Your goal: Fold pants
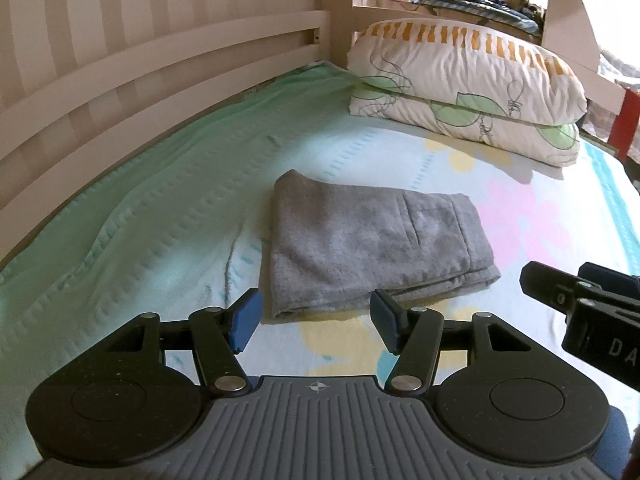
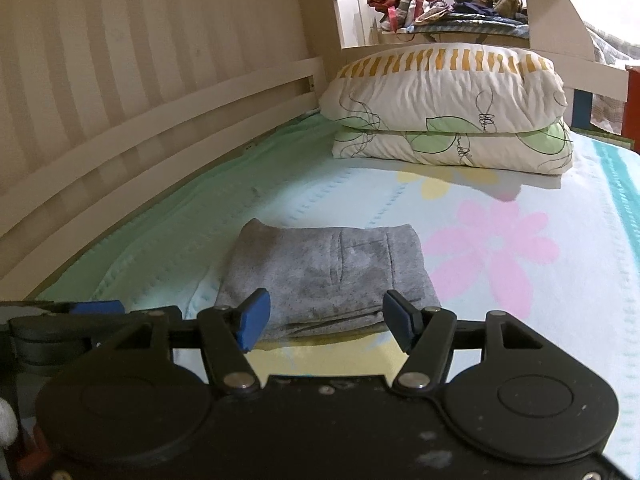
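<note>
The grey pants (image 1: 372, 240) lie folded into a compact rectangle on the bed, a back pocket facing up. They also show in the right wrist view (image 2: 332, 280). My left gripper (image 1: 316, 320) is open and empty, just in front of the near edge of the pants. My right gripper (image 2: 326, 320) is open and empty, also just short of the near edge. The right gripper also shows at the right edge of the left wrist view (image 1: 580, 296). The left gripper shows at the left edge of the right wrist view (image 2: 80, 312).
The bed sheet (image 1: 140, 216) is pale green with pastel flowers. Two stacked pillows (image 1: 468, 84) lie at the far end. A wooden side rail (image 1: 140, 80) runs along the left. A shelf of clothes (image 2: 440, 8) is beyond the headboard.
</note>
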A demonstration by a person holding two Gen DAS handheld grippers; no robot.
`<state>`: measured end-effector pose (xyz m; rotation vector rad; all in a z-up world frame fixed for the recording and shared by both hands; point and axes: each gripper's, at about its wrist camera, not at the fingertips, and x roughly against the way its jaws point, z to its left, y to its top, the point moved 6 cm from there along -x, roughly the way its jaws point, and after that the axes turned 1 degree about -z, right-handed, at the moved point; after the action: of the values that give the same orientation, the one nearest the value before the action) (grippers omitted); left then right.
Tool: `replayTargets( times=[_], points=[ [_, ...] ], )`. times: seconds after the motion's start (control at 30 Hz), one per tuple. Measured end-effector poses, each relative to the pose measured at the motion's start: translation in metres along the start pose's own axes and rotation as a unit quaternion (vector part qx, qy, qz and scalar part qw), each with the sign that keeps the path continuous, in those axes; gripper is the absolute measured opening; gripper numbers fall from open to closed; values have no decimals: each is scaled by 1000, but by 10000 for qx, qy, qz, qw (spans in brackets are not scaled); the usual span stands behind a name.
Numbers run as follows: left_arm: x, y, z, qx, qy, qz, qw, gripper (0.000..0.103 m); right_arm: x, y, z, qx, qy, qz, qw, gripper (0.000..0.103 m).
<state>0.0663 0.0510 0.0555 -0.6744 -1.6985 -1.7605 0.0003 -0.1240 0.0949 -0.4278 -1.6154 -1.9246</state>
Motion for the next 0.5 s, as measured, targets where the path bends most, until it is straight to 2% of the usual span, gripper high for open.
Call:
replayTargets(
  times=[0.5],
  points=[
    [-5, -6, -9, -132, -51, 126, 9998, 58, -2, -5, 0, -132, -47, 24, 9999, 66]
  ],
)
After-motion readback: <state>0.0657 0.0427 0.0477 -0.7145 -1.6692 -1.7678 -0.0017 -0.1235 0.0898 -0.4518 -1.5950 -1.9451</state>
